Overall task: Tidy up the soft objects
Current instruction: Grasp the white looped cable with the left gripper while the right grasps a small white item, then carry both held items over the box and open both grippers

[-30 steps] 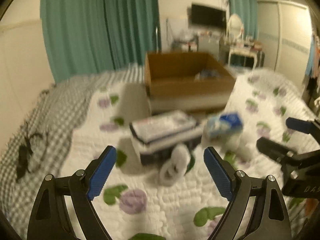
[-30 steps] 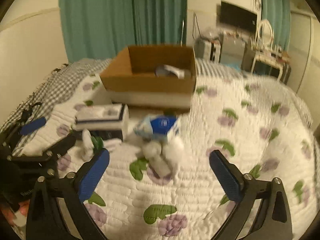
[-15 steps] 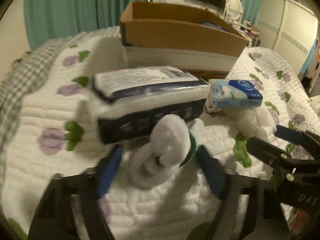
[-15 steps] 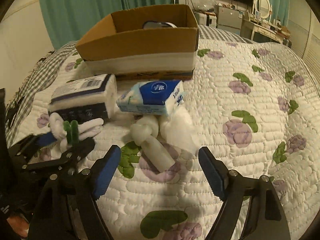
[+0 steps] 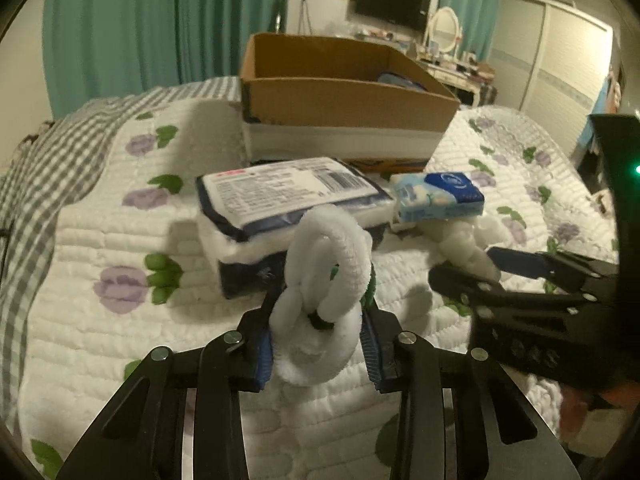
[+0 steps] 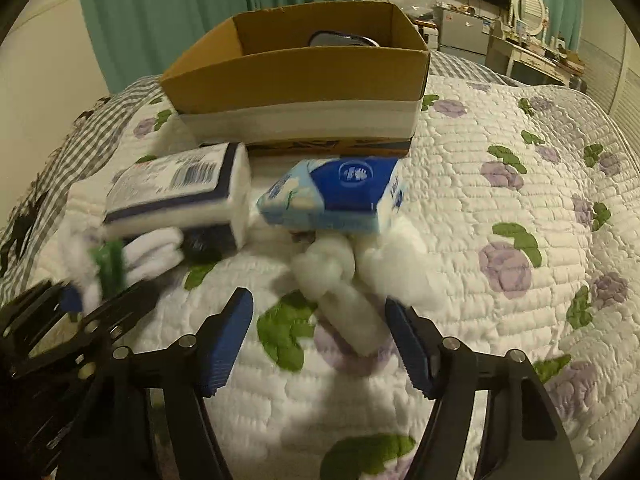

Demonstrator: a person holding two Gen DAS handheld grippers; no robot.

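Observation:
My left gripper (image 5: 318,338) is shut on a white knotted plush ring toy with a green band (image 5: 326,288) and holds it above the quilt. The toy also shows blurred in the right wrist view (image 6: 120,258). My right gripper (image 6: 320,344) is open around the lower end of a second white knotted plush toy (image 6: 340,284) that lies on the quilt. A blue tissue pack (image 6: 340,196) rests partly on that toy. A large white and navy pack (image 5: 288,200) lies to its left. An open cardboard box (image 5: 344,92) stands behind them.
All of it sits on a bed with a white floral quilt (image 6: 520,240); a grey checked blanket (image 5: 52,152) covers the left side. Something lies inside the box (image 6: 344,38). Green curtains, a TV and a dresser stand beyond the bed.
My left gripper moved in, shut on the white ring toy and lifted it. My right gripper moved forward and down around the second white toy, with its jaws narrower.

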